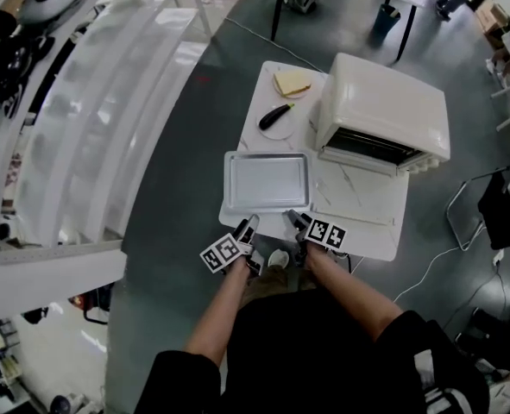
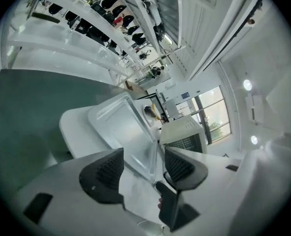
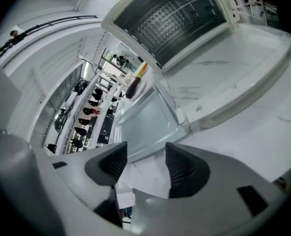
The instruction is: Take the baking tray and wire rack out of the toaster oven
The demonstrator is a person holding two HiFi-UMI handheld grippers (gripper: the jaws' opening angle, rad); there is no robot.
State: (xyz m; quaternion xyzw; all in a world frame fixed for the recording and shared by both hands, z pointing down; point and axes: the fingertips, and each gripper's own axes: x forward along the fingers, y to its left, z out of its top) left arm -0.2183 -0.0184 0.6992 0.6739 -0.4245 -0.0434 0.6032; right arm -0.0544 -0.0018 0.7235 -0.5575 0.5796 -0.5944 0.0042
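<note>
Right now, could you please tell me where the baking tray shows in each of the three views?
Head view: baking tray at centre, on the table, left of the toaster oven.
Left gripper view: baking tray at centre, just above the jaws.
Right gripper view: baking tray at centre-left, just above the jaws.
Shared landmark: the toaster oven, beside the tray in all three.

Bright, even, diffuse light. Glare: round white ceiling lamps (image 2: 247, 85). Sheen: flat silver metal baking tray (image 1: 267, 180). Gripper views: fisheye bending, dark corners.

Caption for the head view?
Baking tray on table beside open toaster oven; left gripper and right gripper, jaws apart, at its near edge.
</note>
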